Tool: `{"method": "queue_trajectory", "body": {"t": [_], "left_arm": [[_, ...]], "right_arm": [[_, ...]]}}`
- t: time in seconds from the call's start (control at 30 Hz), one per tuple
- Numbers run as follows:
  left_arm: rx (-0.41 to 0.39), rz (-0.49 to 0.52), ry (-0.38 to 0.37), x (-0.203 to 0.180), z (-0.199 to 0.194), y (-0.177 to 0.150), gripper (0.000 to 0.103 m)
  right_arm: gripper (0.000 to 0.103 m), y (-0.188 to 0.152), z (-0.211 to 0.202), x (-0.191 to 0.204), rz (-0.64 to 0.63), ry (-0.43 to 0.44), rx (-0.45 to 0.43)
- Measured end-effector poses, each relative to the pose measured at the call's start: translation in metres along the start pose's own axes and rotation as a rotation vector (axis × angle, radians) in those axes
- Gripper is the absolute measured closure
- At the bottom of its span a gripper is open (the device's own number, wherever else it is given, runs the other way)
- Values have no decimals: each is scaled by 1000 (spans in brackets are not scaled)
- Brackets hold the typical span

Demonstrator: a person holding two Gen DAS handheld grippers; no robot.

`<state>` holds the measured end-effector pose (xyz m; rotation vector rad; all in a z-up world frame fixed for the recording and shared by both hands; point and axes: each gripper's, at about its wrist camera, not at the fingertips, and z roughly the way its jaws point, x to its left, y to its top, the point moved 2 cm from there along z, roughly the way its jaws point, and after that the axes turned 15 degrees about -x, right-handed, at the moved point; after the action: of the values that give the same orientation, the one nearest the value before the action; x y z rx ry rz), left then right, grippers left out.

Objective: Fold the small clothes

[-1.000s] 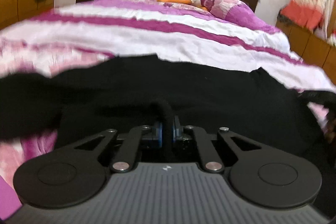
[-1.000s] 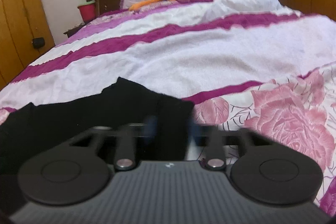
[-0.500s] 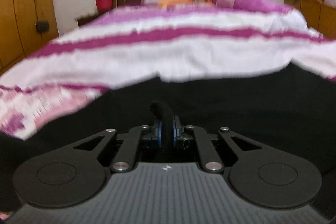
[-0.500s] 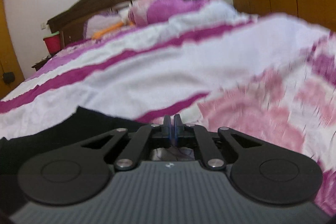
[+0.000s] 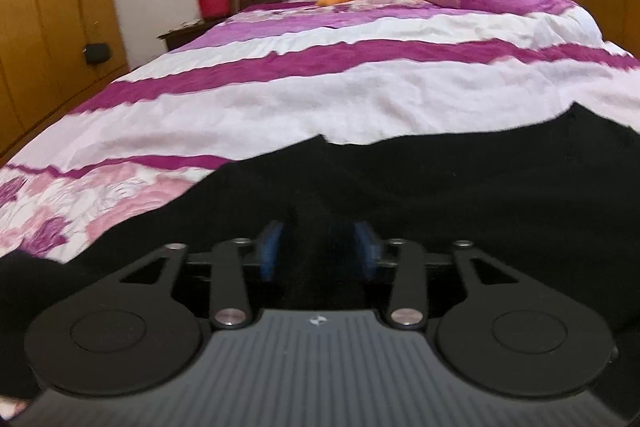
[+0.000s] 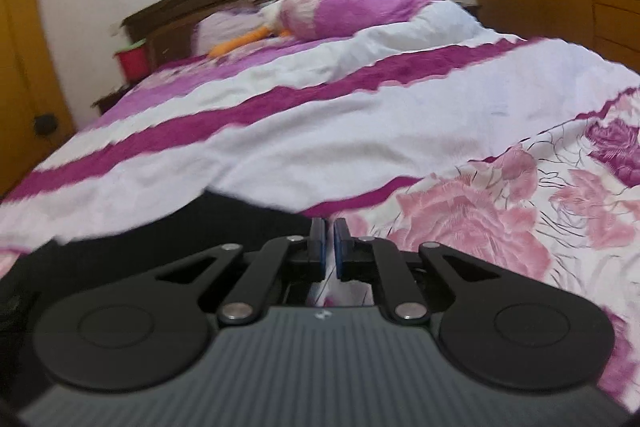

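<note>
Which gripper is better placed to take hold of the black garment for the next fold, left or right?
Left, probably. The left gripper is open with the black garment bunched between its fingers. The right gripper is nearly shut on nothing, at the garment's edge, over the floral bedspread.
</note>
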<state>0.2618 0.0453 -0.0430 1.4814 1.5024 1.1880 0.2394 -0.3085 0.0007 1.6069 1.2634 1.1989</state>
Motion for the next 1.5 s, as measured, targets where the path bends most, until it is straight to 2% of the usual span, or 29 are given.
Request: {"method": "queue_trajectory", "body": {"t": [0.07, 0.2, 0.37, 0.5, 0.63, 0.7, 0.73, 0.77, 1.03, 1.17, 1.3, 1.4, 1.5], "left_arm": [[5, -33, 0, 8, -9, 2, 45], [11, -87, 33, 22, -43, 0, 42], [25, -149, 69, 36, -92, -7, 39], [28, -149, 91, 47, -127, -7, 38], [20, -180, 117, 63, -161, -5, 37], [17, -195, 130, 72, -176, -5, 37], [16, -203, 135, 76, -183, -5, 36], [13, -211, 139, 80, -191, -5, 36], [-8, -257, 191, 111, -232, -11, 31], [-4, -293, 246, 132, -241, -23, 28], [1, -400, 284, 162, -239, -41, 28], [-39, -510, 257, 182, -234, -51, 24], [-64, -598, 282, 203, -225, -59, 22]], "right_arm": [[95, 1, -20, 4, -6, 54, 41], [94, -6, -54, 7, -3, 113, 67], [94, -22, -84, 11, -1, 100, 73], [94, -29, -105, 17, -58, 74, 58], [93, -25, -126, 18, -35, 111, 63], [67, -23, -138, 20, -29, 122, 50], [44, -23, -144, 22, -28, 125, 38], [40, -22, -152, 25, -33, 133, 16], [41, -20, -196, 45, -42, 195, -3], [41, -27, -208, 54, -33, 219, 23], [41, -39, -211, 63, -48, 222, 66], [41, -51, -209, 67, -56, 216, 104], [41, -61, -206, 69, -62, 197, 137]]}}
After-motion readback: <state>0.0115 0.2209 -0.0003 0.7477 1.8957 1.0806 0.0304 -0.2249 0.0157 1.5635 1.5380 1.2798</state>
